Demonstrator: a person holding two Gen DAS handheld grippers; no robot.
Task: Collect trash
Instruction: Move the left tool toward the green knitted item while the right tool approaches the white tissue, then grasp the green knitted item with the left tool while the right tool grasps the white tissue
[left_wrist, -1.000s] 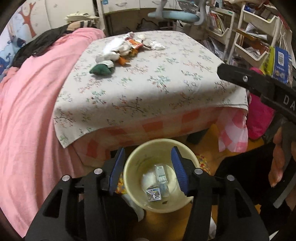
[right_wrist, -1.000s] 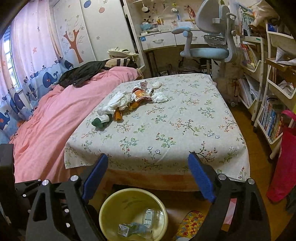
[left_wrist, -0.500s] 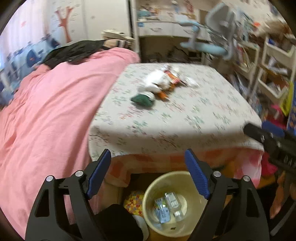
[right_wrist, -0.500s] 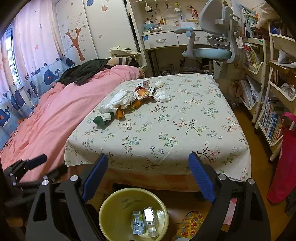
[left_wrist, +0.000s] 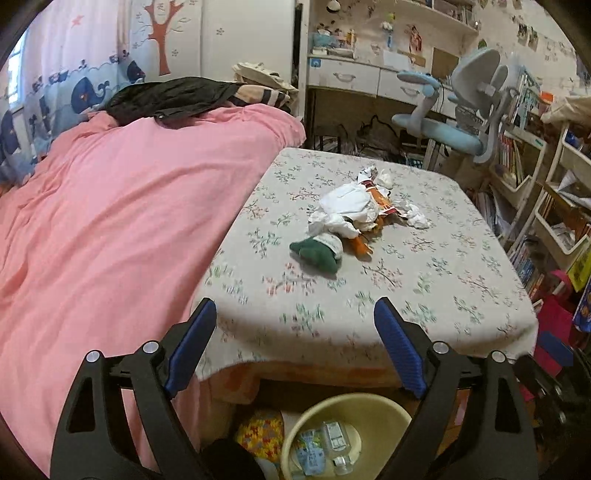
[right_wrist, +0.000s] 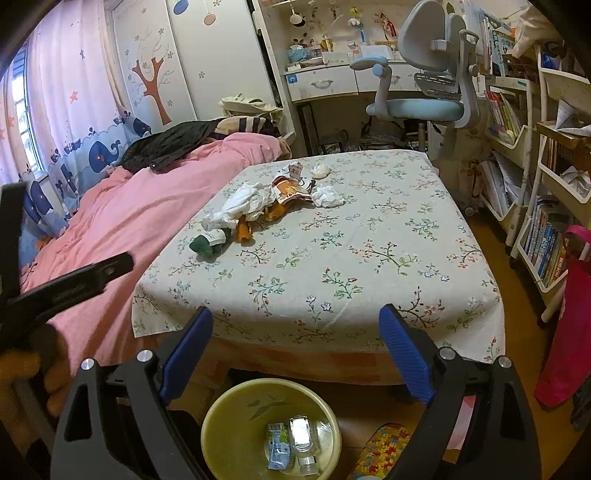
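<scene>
A pile of trash lies on the floral-cloth table (left_wrist: 424, 295): a white plastic bag (left_wrist: 347, 206), an orange snack wrapper (left_wrist: 384, 203), crumpled tissues (left_wrist: 417, 219) and a green bundle (left_wrist: 317, 253). The same pile (right_wrist: 258, 201) shows in the right wrist view. A yellow basin (left_wrist: 369, 413) on the floor at the table's near edge holds small empty bottles and packets (right_wrist: 291, 443). My left gripper (left_wrist: 295, 350) is open and empty, above the basin. My right gripper (right_wrist: 295, 354) is open and empty, also above the basin (right_wrist: 240, 406).
A bed with a pink duvet (left_wrist: 110, 221) borders the table's left side. A blue desk chair (right_wrist: 424, 99) and a desk stand behind the table. White shelf carts with books (right_wrist: 546, 221) and a pink bag (right_wrist: 569, 325) line the right.
My left gripper has opened wide, lifted and tilted up from over the basin towards the table top. The right gripper has barely moved.
</scene>
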